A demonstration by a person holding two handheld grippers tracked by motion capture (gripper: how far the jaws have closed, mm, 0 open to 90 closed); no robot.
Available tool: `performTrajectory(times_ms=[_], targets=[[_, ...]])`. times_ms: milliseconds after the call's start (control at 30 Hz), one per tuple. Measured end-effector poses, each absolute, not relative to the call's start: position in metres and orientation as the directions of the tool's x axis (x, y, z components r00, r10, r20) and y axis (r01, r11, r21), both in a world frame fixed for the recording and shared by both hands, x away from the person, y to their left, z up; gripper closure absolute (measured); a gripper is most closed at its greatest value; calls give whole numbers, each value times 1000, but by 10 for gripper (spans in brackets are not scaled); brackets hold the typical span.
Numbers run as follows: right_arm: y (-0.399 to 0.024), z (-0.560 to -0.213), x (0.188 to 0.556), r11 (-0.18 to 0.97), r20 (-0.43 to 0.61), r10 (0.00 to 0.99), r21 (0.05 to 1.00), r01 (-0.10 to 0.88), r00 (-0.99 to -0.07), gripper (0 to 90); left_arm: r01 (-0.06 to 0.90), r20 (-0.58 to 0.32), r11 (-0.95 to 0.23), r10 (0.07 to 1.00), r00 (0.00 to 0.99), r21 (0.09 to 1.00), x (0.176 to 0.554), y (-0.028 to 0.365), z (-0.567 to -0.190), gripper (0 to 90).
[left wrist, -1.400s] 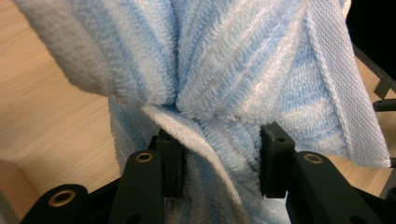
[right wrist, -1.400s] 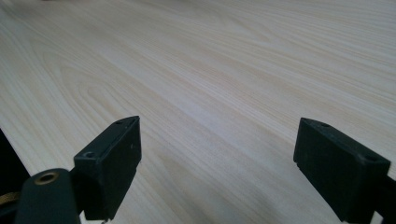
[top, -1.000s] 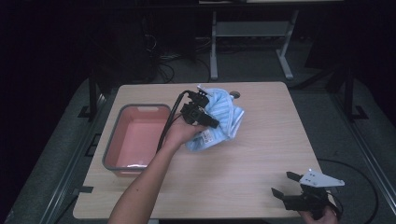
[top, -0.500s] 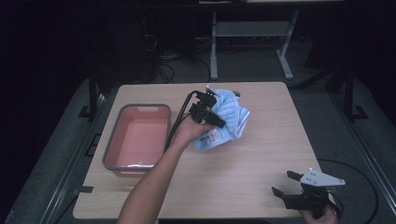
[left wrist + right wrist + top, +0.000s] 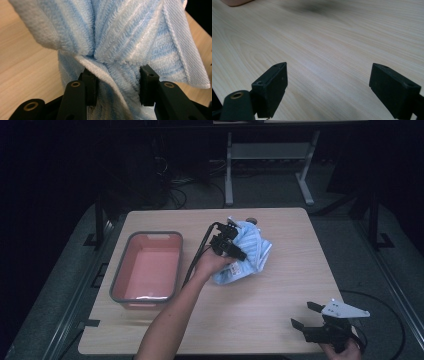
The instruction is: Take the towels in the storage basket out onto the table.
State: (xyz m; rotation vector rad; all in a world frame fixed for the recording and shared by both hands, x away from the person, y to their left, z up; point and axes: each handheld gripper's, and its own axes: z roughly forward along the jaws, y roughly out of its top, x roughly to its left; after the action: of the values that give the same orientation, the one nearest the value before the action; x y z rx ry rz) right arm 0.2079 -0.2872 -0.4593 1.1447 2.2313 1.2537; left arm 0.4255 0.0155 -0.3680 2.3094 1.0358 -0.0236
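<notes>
High view shows my left tongs (image 5: pixel 231 245) have pulled the pinched blue towel (image 5: pixel 252 251) toward three o'clock, away from the pink bin (image 5: pixel 148 265); right tongs (image 5: pixel 306 316) wide open, holding nothing.

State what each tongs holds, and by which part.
Left tongs pinch a bunched fold of the blue striped towel. Right tongs stand open over the table, holding nothing.

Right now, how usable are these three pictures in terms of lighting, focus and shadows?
High view: dim, surroundings nearly black, the table lit, glare on the pink bin's floor. Left gripper view: bright and sharp on the striped towel, its weave crisp between the jaws. Right gripper view: the wood grain is clear nearby and softens farther off, with a blurred dark shadow near the top edge.
</notes>
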Motion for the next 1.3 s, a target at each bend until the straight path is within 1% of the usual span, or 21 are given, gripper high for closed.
performTrajectory(times_ms=[167,300,467,800,1033,1200,1300], targets=[[-287,-460,208,289,90,780,827,483,-620,145,694,-265,-512,673,690,507,429,8,-378,586],[-287,-460,208,291,89,779,826,482,-621,145,691,-251,-530,673,695,491,428,3,-384,586],[-287,-460,209,290,92,778,825,485,-621,145,704,-271,-515,678,684,489,428,0,-391,585],[-285,-460,209,298,83,774,827,477,-628,145,702,-284,-530,663,693,476,424,-14,-406,571],[-284,-460,210,302,83,772,824,479,-630,145,721,-311,-496,673,671,483,424,-16,-415,567],[-285,-461,211,301,83,772,825,478,-630,145,717,-304,-503,671,676,482,423,-20,-418,548],[-285,-461,211,298,88,772,825,481,-630,146,722,-308,-489,678,667,489,422,-21,-419,497]])
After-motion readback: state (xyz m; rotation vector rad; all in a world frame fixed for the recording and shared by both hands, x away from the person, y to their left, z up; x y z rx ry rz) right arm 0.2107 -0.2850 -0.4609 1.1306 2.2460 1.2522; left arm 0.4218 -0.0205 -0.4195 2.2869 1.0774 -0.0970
